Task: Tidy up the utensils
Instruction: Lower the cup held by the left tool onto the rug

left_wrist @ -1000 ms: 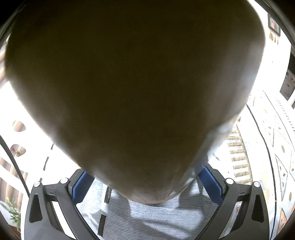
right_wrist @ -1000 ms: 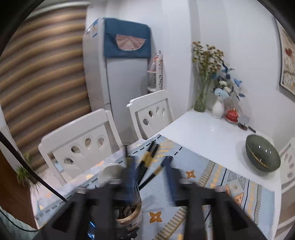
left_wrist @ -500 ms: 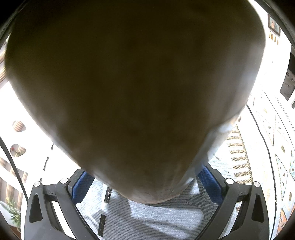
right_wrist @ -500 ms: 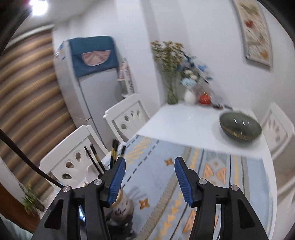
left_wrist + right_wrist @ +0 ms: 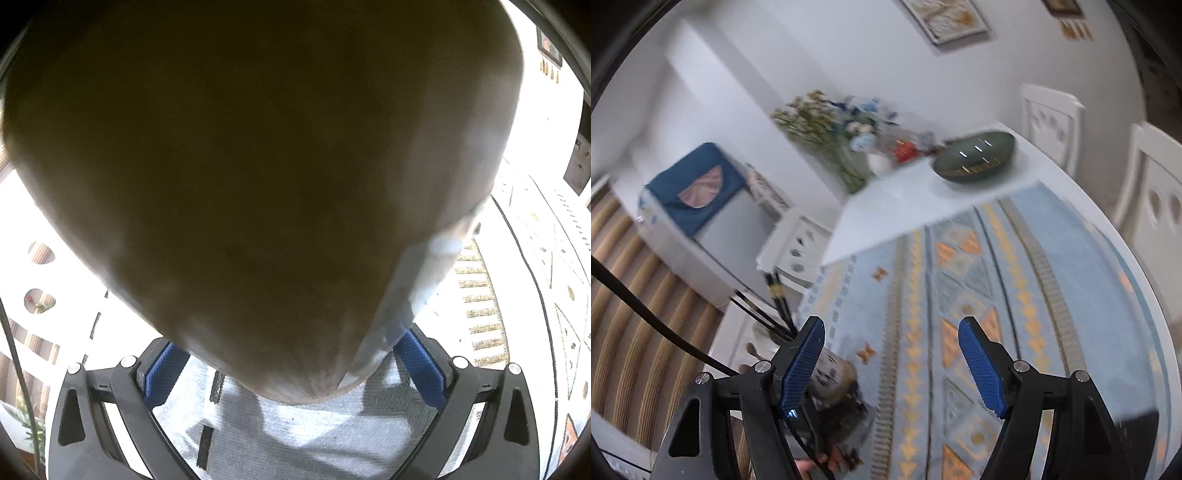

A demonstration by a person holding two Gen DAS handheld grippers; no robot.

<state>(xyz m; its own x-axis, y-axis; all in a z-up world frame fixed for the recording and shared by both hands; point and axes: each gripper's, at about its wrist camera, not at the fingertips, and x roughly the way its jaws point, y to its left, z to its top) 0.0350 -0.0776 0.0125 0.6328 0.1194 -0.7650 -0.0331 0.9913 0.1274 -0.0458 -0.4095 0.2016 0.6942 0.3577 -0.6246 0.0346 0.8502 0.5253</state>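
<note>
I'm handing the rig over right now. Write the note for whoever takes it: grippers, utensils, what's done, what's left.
Left gripper: closed on the utensil holder, which fills its view.
Right gripper: empty, jaws just opened, nothing between them.
Black chopsticks stand in the holder, at the left edge of the patterned mat.
Done: those chopsticks are in.
Left: I see no loose utensils on the mat; check outside these views. The green bowl sits at the table's far end.

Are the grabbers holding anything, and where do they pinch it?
The left gripper clamps a brown utensil holder near its base. The right gripper holds nothing; its jaws have just been opening.
</note>
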